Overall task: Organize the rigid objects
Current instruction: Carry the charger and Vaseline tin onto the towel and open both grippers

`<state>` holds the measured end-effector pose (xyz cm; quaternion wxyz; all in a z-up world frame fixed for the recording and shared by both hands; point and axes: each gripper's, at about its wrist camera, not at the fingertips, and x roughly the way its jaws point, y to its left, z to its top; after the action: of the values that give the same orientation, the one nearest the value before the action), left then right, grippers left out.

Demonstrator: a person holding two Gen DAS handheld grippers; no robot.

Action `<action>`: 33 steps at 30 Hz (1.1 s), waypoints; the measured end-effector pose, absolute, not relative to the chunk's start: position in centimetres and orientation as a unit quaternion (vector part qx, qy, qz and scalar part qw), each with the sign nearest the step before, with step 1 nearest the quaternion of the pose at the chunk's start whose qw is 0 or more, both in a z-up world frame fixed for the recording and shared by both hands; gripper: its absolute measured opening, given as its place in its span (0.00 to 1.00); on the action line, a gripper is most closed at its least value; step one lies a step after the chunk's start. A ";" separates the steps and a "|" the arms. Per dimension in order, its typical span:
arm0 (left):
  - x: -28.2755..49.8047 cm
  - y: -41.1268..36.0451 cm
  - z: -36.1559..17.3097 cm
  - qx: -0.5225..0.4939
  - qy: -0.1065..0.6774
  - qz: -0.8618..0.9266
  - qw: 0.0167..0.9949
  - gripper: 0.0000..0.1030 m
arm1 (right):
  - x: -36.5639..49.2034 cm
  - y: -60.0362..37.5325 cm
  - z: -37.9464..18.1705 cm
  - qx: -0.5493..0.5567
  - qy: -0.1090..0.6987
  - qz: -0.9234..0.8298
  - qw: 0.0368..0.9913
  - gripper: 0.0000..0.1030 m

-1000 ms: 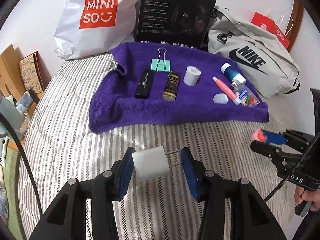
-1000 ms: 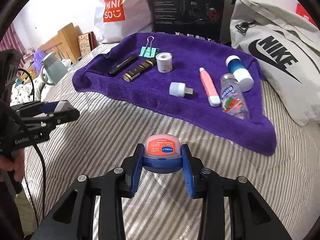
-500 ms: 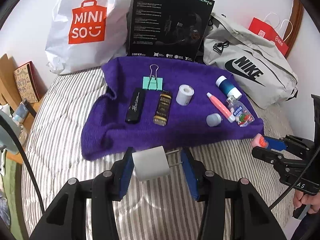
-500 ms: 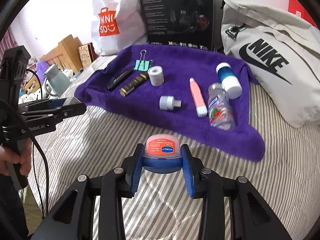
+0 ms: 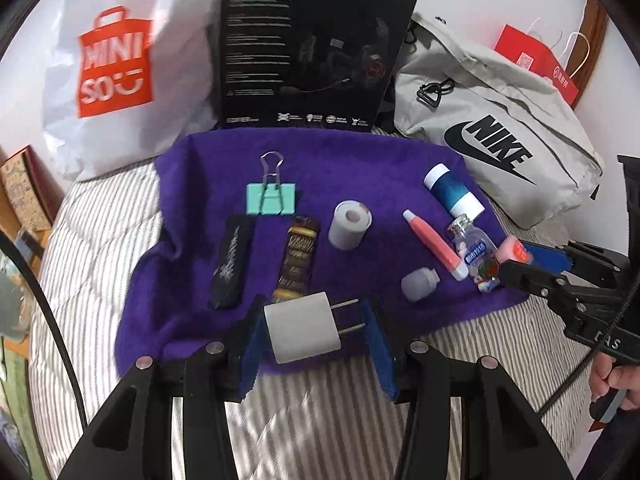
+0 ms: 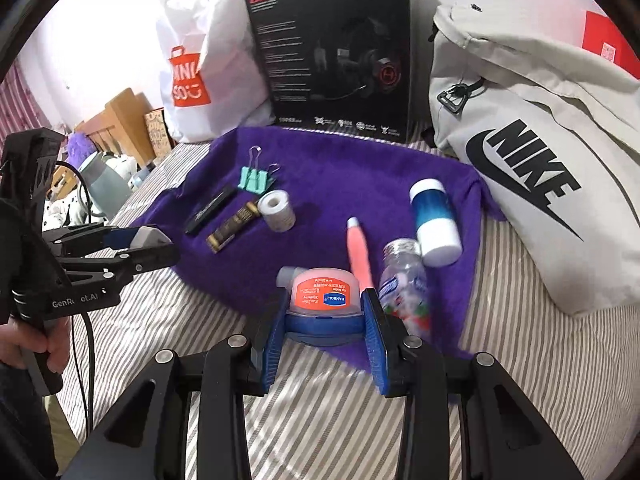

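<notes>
My left gripper [image 5: 312, 330] is shut on a white plug adapter [image 5: 298, 330], held over the near edge of the purple towel [image 5: 360, 168]. My right gripper [image 6: 322, 314] is shut on a small pink-lidded jar [image 6: 322, 290], over the towel's near right corner [image 6: 360, 168]; it also shows in the left wrist view [image 5: 514, 250]. On the towel lie a teal binder clip [image 5: 271, 198], a black bar [image 5: 232, 266], a gold-black bar [image 5: 297, 260], a tape roll [image 5: 349, 224], a pink tube [image 5: 434, 244], a small grey adapter [image 5: 418, 283], a clear bottle [image 5: 476, 256] and a blue-white bottle [image 5: 452, 190].
The towel lies on a striped bed cover [image 5: 100, 240]. Behind it stand a white Miniso bag [image 5: 116, 64], a black headset box [image 5: 312, 48] and a grey Nike bag [image 5: 492, 140]. A red paper bag [image 5: 536, 64] is at the far right. Wooden furniture [image 6: 116, 120] is left of the bed.
Both grippers have moved forward toward the towel with their objects still held. The plug adapter is now over the towel's near edge and the jar is over its right corner.
</notes>
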<state>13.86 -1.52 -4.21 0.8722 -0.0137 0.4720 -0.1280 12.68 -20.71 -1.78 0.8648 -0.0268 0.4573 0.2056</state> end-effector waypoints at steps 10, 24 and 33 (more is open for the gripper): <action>18.0 -4.3 -7.1 0.011 0.494 -0.152 0.856 0.44 | 14.4 -23.6 -3.2 -0.014 0.468 0.188 0.863 0.35; 18.7 -7.0 -8.2 0.069 0.491 -0.152 0.855 0.44 | 14.7 -25.3 -4.1 -0.010 0.475 0.179 0.862 0.35; 18.0 -7.1 -8.3 0.079 0.488 -0.150 0.856 0.46 | 15.0 -25.3 -4.3 -0.008 0.477 0.177 0.861 0.35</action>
<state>17.98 -7.06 -8.32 0.8564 0.0791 0.4876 -0.1500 15.00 -25.30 -4.34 0.8610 -0.0077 0.4765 0.1774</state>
